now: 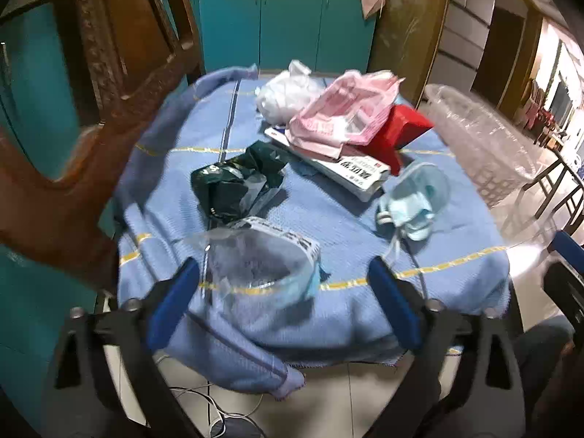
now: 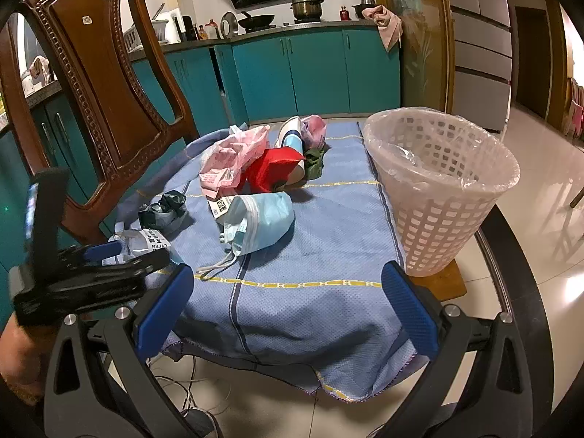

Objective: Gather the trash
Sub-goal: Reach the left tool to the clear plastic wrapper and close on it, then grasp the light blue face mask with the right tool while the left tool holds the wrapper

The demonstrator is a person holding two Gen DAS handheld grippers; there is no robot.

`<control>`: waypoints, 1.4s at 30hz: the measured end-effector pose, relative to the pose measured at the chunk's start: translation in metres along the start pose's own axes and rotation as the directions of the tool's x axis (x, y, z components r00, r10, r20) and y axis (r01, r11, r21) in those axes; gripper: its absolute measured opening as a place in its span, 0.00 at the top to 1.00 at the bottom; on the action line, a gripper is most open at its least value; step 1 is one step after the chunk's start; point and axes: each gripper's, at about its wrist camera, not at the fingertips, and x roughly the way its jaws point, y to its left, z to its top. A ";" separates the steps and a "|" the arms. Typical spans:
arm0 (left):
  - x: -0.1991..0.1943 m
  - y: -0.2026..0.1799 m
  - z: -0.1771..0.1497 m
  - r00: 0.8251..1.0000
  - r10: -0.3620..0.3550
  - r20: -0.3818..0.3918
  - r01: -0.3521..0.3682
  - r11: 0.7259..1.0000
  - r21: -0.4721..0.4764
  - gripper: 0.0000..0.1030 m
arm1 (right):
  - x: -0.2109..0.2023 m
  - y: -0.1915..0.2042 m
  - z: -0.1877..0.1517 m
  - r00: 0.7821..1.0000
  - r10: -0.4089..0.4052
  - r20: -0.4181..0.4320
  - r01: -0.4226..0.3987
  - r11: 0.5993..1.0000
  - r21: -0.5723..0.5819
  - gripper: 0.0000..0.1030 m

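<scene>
The left gripper [image 1: 284, 277], wide open and empty, hangs over the near clear wrapper [image 1: 255, 255]: light, limp, slippery, best pinched at its crumpled middle.

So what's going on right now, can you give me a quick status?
Both claws open, holding nothing. Left claw closing in on clear plastic wrapper at cloth's near edge. Bin waits right, lined. Nothing blocking.
</scene>
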 end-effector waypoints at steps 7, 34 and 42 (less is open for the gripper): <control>0.008 0.011 0.003 0.999 -0.044 -0.023 0.043 0.997 -0.060 0.56 | 0.004 -0.002 0.001 1.000 -0.015 -0.006 0.015 1.000 -0.005 0.03; -0.053 0.008 0.006 0.964 -0.114 0.239 0.123 0.992 -0.025 0.76 | 0.077 0.011 0.041 0.991 0.060 -0.124 -0.071 0.994 -0.088 0.94; -0.051 0.002 0.007 0.967 -0.118 0.224 0.122 0.992 -0.005 0.76 | 0.013 0.003 0.031 0.996 0.086 0.032 -0.080 0.987 -0.141 0.95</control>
